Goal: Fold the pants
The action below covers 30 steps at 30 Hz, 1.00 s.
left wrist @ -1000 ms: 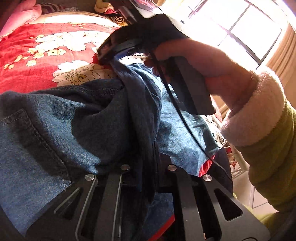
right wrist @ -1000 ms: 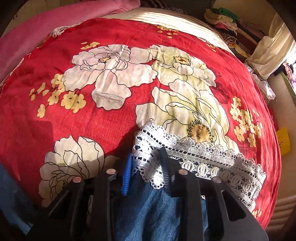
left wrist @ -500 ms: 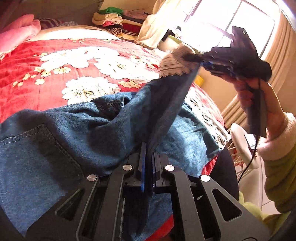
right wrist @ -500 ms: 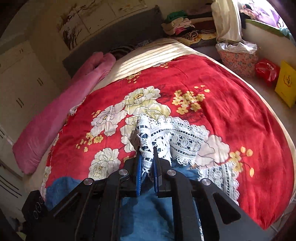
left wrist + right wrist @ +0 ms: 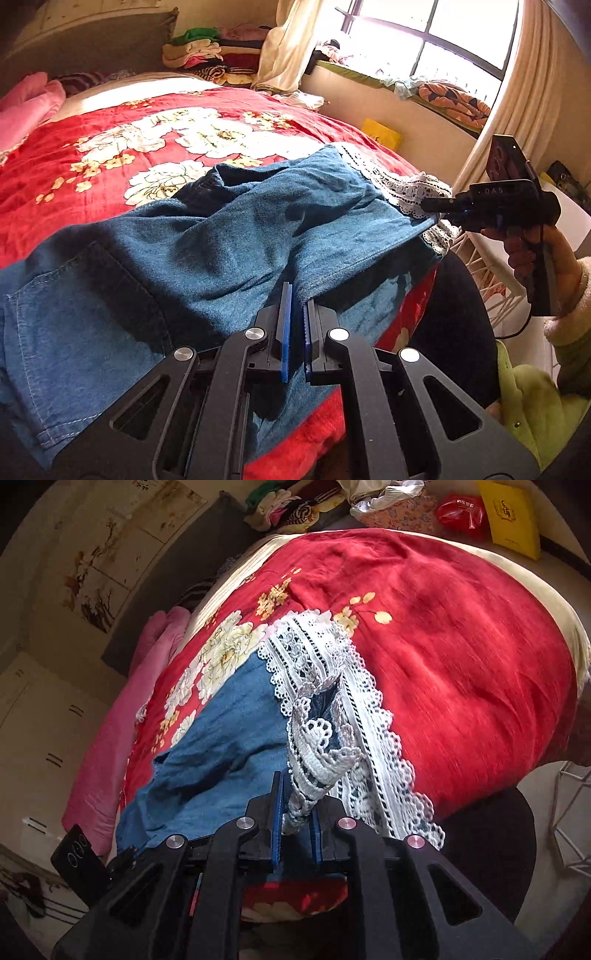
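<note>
- Denim pants (image 5: pixel 229 236) lie spread across the red floral bedspread (image 5: pixel 110 147), lace hem (image 5: pixel 332 709) toward the bed's edge.
- Left gripper (image 5: pixel 295 295) is clenched on a denim fold near the bed's near edge.
- Right gripper (image 5: pixel 297 805) has lace hem between its pads; jaws are opening.
- Pink blanket (image 5: pixel 122 738) lies along the bed's far side.
</note>
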Each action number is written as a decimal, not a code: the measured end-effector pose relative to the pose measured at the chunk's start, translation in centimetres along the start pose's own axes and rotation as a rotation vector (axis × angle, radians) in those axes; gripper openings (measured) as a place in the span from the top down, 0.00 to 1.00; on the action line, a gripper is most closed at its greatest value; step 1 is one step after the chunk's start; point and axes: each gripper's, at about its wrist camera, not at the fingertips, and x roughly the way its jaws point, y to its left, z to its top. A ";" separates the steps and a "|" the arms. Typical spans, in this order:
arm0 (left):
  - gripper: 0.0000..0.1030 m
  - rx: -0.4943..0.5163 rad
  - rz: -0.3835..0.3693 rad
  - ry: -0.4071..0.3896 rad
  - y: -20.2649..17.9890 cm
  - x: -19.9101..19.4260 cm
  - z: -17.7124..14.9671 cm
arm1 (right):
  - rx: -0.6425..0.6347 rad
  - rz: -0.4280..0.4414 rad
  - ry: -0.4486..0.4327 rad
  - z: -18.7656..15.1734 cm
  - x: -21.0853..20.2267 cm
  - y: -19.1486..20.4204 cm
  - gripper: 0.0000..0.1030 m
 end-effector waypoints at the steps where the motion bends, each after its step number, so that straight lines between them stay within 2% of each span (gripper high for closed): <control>1: 0.99 0.007 0.001 0.004 -0.1 0.0 -0.1 | 0.003 0.001 -0.004 -0.3 -0.1 -0.2 0.87; 4: 0.98 0.023 0.004 0.011 -0.7 0.3 -0.2 | 0.014 -0.008 -0.031 -0.3 -0.5 -1.2 0.88; 5: 0.98 0.029 0.007 0.014 -0.9 0.3 -0.3 | 0.011 -0.011 -0.034 -0.3 -0.6 -1.2 0.91; 9: 0.99 0.058 0.023 0.028 -1.3 0.1 -0.4 | -0.014 0.013 -0.034 -0.8 -2.2 -0.9 0.93; 12: 0.99 0.082 0.018 0.030 -1.6 -0.1 -0.7 | -0.031 -0.019 0.003 -1.6 -2.6 -1.6 0.93; 17: 0.99 0.121 0.025 0.091 -2.1 1.3 -1.7 | 0.013 -0.049 0.046 -3.0 -1.4 -3.6 0.93; 21: 0.99 0.130 0.040 0.108 -2.4 2.0 -2.2 | 0.037 -0.042 0.056 -2.9 -2.4 -4.4 0.82; 24: 0.99 0.128 0.044 0.106 -2.4 2.0 -2.2 | 0.021 -0.062 0.023 -2.5 -4.5 -4.1 0.73; 27: 0.98 0.125 0.049 0.106 -2.5 1.9 -2.2 | -0.037 -0.125 -0.045 -2.2 -6.5 -3.4 0.73; 30: 0.97 0.127 0.058 0.108 -2.6 1.8 -2.2 | -0.087 -0.075 -0.088 -2.1 -7.2 -2.2 0.72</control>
